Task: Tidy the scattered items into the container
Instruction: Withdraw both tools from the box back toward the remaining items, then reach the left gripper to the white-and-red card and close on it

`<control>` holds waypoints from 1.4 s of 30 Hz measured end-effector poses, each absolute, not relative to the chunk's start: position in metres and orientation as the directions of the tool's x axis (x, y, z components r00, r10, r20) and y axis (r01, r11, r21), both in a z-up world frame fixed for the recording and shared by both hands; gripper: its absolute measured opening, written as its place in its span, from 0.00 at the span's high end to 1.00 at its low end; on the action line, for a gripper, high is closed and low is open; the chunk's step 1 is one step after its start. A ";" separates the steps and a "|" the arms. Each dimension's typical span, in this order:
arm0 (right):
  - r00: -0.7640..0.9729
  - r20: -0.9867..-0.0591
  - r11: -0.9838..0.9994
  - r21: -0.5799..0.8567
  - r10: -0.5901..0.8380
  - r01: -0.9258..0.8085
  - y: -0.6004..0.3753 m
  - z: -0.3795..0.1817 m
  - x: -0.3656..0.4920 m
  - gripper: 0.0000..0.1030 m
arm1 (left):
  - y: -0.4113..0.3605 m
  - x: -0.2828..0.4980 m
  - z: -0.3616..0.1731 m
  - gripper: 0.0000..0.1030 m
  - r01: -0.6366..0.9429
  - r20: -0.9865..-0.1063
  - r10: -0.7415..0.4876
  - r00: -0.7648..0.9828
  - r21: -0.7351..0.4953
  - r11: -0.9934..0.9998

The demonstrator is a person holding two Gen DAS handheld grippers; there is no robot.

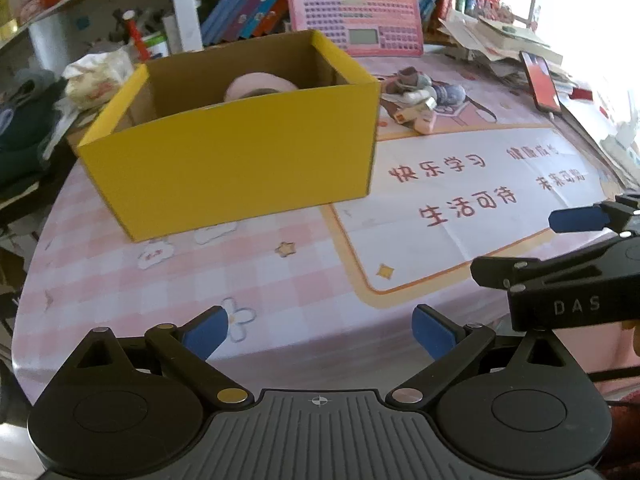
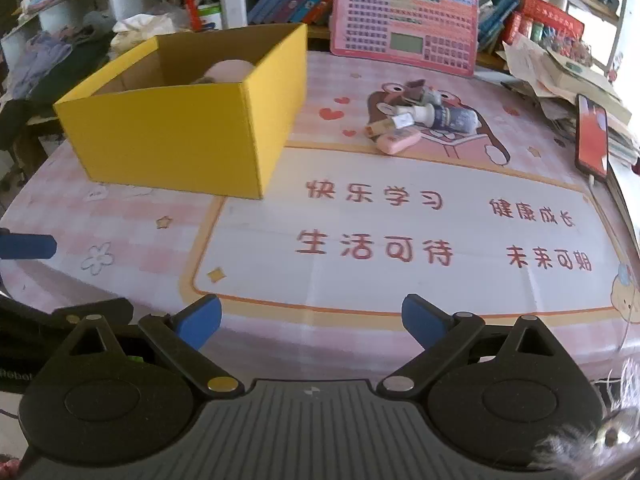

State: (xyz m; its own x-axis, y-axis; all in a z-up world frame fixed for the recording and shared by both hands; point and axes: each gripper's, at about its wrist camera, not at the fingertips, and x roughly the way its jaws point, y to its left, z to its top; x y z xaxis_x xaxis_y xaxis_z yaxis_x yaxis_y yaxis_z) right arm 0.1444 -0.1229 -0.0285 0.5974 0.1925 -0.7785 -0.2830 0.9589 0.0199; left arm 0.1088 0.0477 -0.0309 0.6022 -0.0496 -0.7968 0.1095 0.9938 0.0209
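Observation:
An open yellow cardboard box stands on the pink table mat, with a pale pink roll inside; it also shows in the right wrist view. A small heap of items, bottles, a pink case and small packs, lies to the right of the box, also in the left wrist view. My left gripper is open and empty near the table's front edge. My right gripper is open and empty, low over the front of the mat, and shows at the right of the left wrist view.
A pink keyboard toy leans at the back before shelves of books. A red phone and stacked papers lie at the right. Clothes and bags crowd the left of the box.

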 end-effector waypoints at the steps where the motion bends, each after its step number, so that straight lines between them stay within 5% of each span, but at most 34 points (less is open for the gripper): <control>1: 0.596 -0.779 0.959 0.023 0.194 -0.282 -0.128 -0.029 0.147 0.05 | 0.043 0.111 -0.031 0.03 0.113 -0.798 -0.049 0.601 0.024 0.993; 20: 0.630 -0.755 0.971 0.037 0.182 -0.237 -0.240 -0.021 0.206 0.05 | -0.070 0.178 -0.030 0.03 0.190 -0.801 -0.073 0.594 0.052 0.980; 42: 0.688 -0.674 0.963 0.164 0.269 -0.215 -0.312 -0.024 0.318 0.06 | -0.127 0.280 -0.021 0.04 0.060 -0.709 0.063 0.702 0.147 0.987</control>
